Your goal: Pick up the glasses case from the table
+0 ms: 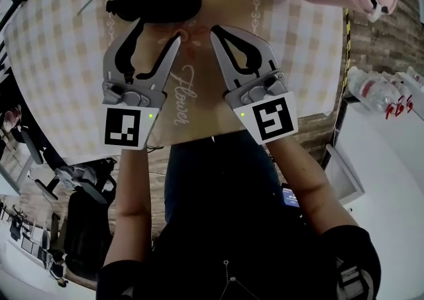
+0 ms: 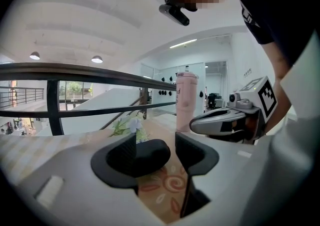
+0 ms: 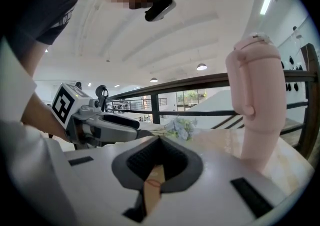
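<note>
Black oblong glasses case [image 1: 156, 4] lies on the checked-cloth worktop [image 1: 59, 73], just ahead of the left hand-held gripper [image 1: 159, 30], whose jaws stand spread. Right hand-held gripper [image 1: 214, 30]: jaws pressed together, nothing between them.

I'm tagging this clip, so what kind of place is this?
Likely an upper-floor landing in an office-like building: a railing runs past the cloth-covered table, which holds a pink tumbler and flowers.

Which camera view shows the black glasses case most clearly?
The head view: the whole glasses case lies unobstructed on the table, ahead of the left gripper. The left gripper view shows only part of it, beyond the open jaws and partly behind one jaw. The right gripper view does not show it.
</note>
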The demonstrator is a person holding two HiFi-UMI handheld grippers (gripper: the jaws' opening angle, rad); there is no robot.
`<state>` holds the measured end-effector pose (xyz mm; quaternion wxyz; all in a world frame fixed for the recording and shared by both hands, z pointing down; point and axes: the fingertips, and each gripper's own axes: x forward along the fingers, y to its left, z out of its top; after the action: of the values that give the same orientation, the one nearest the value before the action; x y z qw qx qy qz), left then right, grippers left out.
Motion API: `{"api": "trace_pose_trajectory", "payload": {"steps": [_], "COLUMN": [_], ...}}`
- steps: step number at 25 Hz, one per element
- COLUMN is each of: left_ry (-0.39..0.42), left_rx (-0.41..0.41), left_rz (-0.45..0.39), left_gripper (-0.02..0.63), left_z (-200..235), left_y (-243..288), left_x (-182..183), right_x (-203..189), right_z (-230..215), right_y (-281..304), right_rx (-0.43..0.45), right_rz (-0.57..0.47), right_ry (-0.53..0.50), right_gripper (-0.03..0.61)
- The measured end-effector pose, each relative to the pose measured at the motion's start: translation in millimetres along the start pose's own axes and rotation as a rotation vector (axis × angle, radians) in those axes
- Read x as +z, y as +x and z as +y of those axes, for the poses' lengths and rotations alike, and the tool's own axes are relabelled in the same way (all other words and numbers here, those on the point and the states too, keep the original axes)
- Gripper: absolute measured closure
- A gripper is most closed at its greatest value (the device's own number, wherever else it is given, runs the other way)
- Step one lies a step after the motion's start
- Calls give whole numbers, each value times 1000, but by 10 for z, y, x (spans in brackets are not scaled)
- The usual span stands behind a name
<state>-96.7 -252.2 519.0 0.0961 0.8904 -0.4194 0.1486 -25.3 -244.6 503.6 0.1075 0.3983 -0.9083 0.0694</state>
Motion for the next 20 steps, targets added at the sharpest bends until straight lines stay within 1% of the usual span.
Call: {"api": "trace_pose_trajectory", "payload": {"steps": [4,10,12,15,18,20], "left_ry": [36,149,211,327,442,502], "left_rx": [-27,-60,-60,-62,-79,-98], "left_rz": [60,148,172,211,261,292], "left_gripper": [370,364,360,359,354,348], "left_z": [24,42,67,97,116,118], "left_y": [22,51,71,111,162,197], "left_x": [-122,-238,-236,-220,-239,-279], "right_x": [-75,-131,-134,-144,-149,-146], "right_z": [48,54,48,38,29,25], "right_y": [13,16,5,-10,-10,-5], "right_rx": [17,21,19,15,14,14], "right_rz": [14,27,27,30,32,30], "right_ry": [-3,-5,-6,-6,-4,0], "right_gripper": [569,569,570,570,570,570]}}
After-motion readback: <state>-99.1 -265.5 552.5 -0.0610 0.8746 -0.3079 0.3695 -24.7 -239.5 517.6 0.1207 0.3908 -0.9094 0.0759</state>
